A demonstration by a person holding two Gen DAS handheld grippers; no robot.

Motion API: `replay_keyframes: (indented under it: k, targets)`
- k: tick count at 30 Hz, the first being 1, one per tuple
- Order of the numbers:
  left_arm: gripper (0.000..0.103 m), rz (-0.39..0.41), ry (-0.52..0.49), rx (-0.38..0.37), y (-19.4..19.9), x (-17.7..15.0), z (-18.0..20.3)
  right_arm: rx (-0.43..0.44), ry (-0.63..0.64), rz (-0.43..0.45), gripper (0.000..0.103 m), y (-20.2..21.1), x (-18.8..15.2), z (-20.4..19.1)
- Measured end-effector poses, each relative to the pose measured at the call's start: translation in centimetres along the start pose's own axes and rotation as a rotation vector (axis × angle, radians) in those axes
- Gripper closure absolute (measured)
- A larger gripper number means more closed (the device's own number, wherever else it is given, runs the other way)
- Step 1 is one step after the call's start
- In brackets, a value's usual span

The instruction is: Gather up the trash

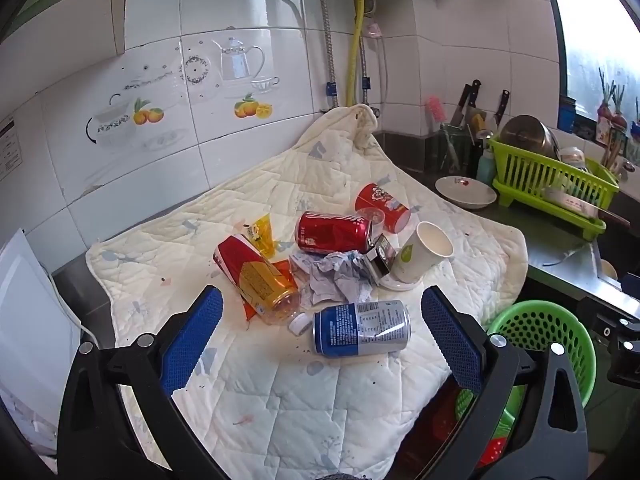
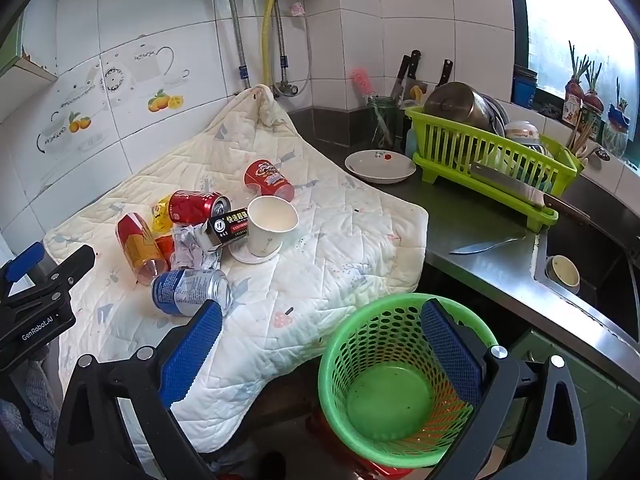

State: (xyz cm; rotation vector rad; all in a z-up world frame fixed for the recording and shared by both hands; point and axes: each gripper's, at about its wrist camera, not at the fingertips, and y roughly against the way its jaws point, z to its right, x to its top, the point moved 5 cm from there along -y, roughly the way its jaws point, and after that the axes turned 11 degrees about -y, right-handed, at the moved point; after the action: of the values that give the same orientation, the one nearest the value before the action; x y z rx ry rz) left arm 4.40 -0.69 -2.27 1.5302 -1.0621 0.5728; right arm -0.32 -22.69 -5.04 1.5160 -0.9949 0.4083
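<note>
Both grippers hang with their blue-padded jaws wide apart and nothing between them: the left gripper [image 1: 322, 332] above the trash, the right gripper [image 2: 320, 344] over the green perforated plastic basket [image 2: 404, 384]. Nothing looks collected yet; the basket's bottom is bare. The whole heap lies mid-way across the cream quilted cloth [image 1: 280, 380]: a blue-and-silver can [image 1: 362, 328] nearest the front edge, a clear bottle with a red-and-yellow label [image 1: 256, 280], crumpled paper [image 1: 340, 276], a red can [image 1: 334, 233], a white paper cup [image 1: 422, 252], a red cup [image 1: 384, 206] farther back. By my reckoning, everything remains.
</note>
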Motion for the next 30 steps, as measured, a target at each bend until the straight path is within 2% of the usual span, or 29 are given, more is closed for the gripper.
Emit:
replay_keyframes:
  k: [30]
  targets:
    - [0.005,0.017,-0.015,-0.020,-0.10,0.25,0.82,-0.017,-0.012,0.004,0.007,-0.02,0.30,0.35]
